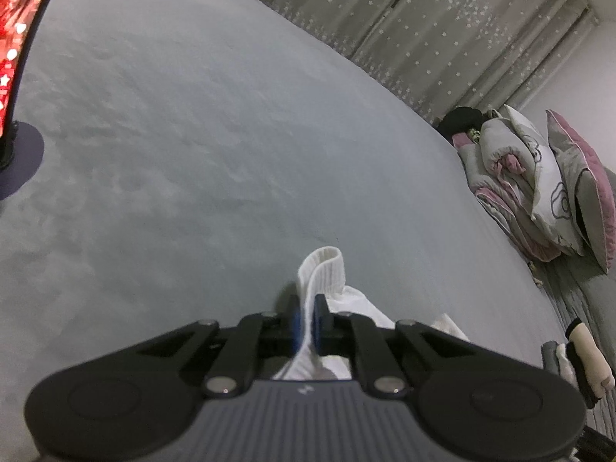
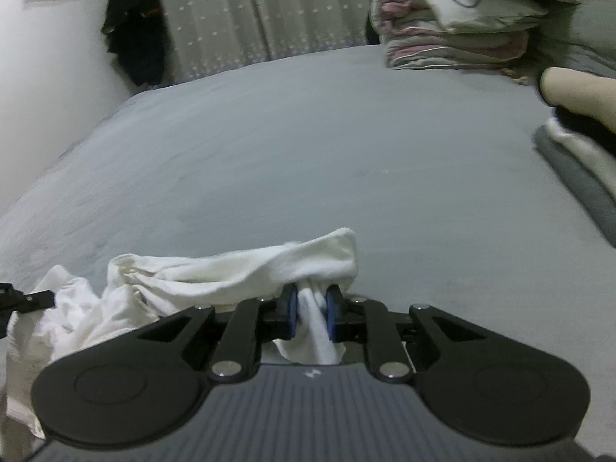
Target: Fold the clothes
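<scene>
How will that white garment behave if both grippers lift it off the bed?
The white garment will probably sag and drape between the left gripper and right gripper, since it already bunches in soft folds. It looks thin, so likely light. The ribbed cuff may stretch when pulled.

A wide grey bedsheet [image 2: 308, 146] fills both views under dim, cool light. At twelve o'clock in the right wrist view hang pale star-dotted curtains [image 2: 231, 19], with a dark garment [image 2: 134, 30] against the white wall [image 2: 38, 77] at eleven. Folded grey-and-pink bedding [image 1: 516, 177] sits at three o'clock in the left wrist view
</scene>
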`<state>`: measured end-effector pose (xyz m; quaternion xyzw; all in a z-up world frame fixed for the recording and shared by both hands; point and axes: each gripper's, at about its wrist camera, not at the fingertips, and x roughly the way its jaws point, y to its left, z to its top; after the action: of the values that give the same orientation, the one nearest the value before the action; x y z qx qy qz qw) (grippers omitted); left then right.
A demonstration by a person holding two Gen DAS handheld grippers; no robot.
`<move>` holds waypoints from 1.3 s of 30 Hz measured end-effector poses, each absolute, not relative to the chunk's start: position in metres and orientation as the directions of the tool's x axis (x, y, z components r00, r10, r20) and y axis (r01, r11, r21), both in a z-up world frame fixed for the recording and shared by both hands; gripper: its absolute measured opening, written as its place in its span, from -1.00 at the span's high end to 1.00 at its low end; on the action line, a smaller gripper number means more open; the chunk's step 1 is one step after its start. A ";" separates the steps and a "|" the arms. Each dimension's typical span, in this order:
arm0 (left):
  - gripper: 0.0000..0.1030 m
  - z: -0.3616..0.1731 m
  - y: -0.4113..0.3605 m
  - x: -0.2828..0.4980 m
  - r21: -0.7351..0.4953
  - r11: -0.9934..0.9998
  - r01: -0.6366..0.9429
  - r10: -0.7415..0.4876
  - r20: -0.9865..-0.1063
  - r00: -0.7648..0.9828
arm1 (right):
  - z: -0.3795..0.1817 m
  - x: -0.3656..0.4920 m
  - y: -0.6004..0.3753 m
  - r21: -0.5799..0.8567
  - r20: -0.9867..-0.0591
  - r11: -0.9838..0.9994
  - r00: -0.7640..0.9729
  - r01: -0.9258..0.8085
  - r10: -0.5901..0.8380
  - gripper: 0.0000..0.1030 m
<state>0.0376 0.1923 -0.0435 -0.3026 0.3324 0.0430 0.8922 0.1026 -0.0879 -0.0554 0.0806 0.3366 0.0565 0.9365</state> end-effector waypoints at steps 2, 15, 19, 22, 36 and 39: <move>0.87 -0.042 0.192 0.038 -0.504 0.815 -0.286 -0.113 -0.622 0.775 | -0.054 0.100 -0.099 0.179 -0.623 0.983 0.771 -0.026 0.134 0.70; 0.87 -0.043 0.195 0.040 -0.448 0.830 -0.331 -0.050 -0.651 0.757 | -0.054 0.085 -0.163 0.133 -0.658 0.982 0.753 0.132 -0.012 0.72; 0.82 -0.043 0.195 0.040 -0.452 0.828 -0.331 -0.050 -0.648 0.760 | -0.057 0.085 -0.169 0.149 -0.679 0.981 0.734 0.126 0.009 0.57; 0.54 -0.043 0.196 0.040 -0.454 0.827 -0.331 -0.049 -0.645 0.762 | -0.051 0.082 -0.162 0.138 -0.663 0.986 0.749 0.097 0.019 0.04; 0.37 -0.045 0.200 0.043 -0.460 0.830 -0.315 -0.068 -0.644 0.762 | -0.039 0.096 -0.098 0.251 -0.628 0.962 0.738 -0.110 0.249 -0.20; 0.37 -0.047 0.204 0.042 -0.471 0.826 -0.309 -0.081 -0.642 0.763 | -0.041 0.103 -0.079 0.278 -0.629 0.949 0.718 -0.149 0.298 -0.20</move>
<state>0.0424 0.2042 -0.0471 -0.2878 0.3384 0.0639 0.8936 0.1026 -0.0786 -0.0405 0.1043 0.3554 0.1214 0.9209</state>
